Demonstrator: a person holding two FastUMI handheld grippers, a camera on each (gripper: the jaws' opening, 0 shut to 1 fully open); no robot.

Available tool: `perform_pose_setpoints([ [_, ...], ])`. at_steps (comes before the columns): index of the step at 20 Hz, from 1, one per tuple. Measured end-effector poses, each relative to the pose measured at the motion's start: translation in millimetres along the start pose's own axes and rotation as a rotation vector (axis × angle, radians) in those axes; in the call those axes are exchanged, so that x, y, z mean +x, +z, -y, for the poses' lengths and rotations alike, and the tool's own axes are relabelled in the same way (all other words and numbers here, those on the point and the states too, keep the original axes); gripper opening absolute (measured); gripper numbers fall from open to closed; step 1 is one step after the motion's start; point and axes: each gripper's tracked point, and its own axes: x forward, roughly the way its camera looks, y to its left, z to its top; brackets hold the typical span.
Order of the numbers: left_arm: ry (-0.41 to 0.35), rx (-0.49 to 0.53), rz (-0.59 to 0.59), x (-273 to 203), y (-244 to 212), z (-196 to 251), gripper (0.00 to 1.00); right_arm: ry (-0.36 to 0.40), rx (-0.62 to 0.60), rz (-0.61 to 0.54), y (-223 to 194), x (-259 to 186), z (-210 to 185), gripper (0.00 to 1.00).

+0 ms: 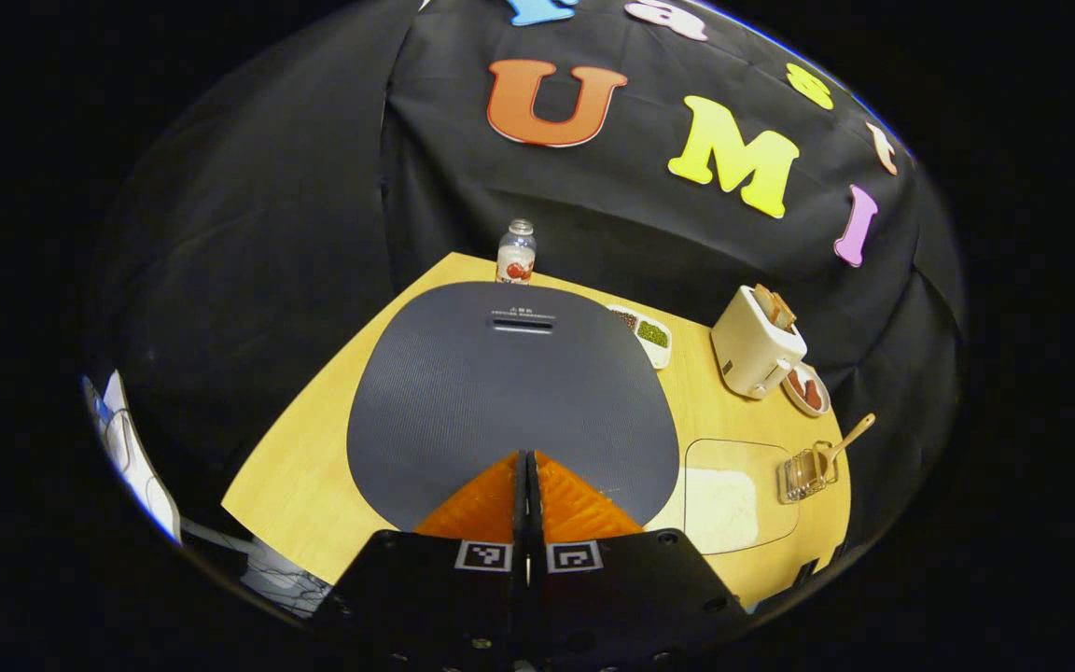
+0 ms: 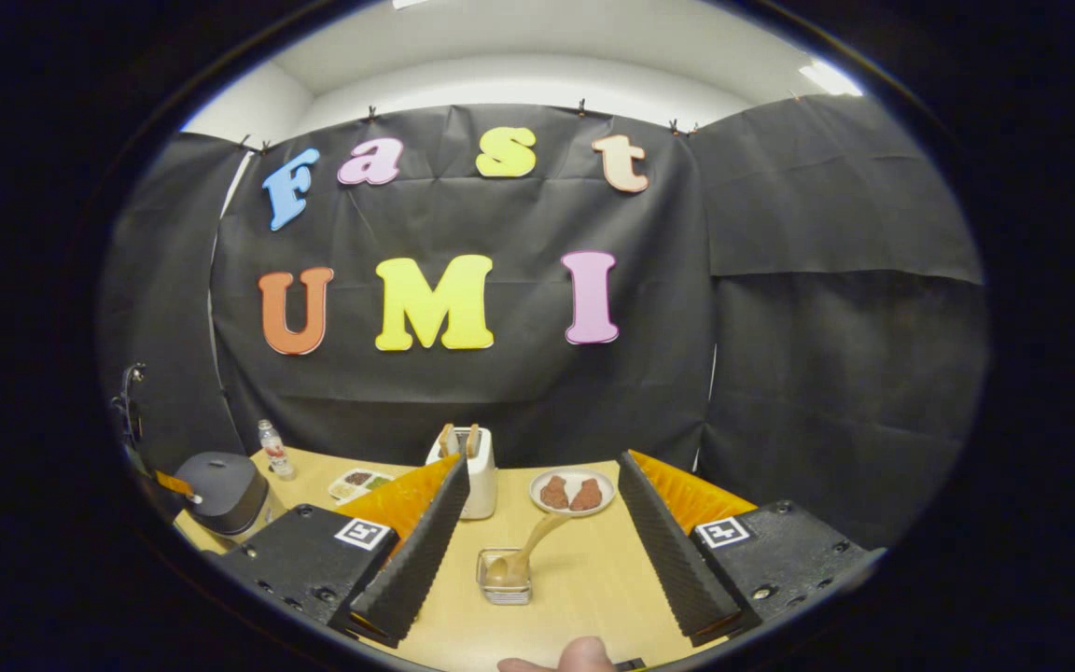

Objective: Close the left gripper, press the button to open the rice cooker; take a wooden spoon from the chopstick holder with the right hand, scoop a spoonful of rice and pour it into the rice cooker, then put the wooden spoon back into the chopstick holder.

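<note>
Two grippers are seen. The left gripper (image 1: 528, 485) is closed with nothing held, right above the cooker (image 1: 509, 392) lid toward 12 o'clock. The right gripper (image 2: 537, 523) is wide open, and the spoon (image 2: 530, 551) stands in the holder (image 2: 505, 576) between its fingers, handle leaning toward 1 o'clock.

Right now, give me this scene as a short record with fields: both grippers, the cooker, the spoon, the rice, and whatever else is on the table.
left gripper: shut, empty, over the front edge of the lid
right gripper: open, empty, pointed at the holder
rice cooker: lid down, dark grey
wooden spoon: standing in the chopstick holder, handle leaning toward the plate
rice container: clear, white rice inside, beside the cooker
toaster: white, two slices sticking up
plate: two brown pieces on it
bottle: upright behind the cooker
divided dish: grains and green beans
</note>
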Motion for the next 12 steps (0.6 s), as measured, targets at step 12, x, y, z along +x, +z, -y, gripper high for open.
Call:
perform_pose_setpoints([
  [12, 0.059, 0.089, -0.016, 2.3, -4.3, 1.3, 0.01, 0.083, 0.010, -0.001, -2.1, -10.4, -30.5, 1.00],
])
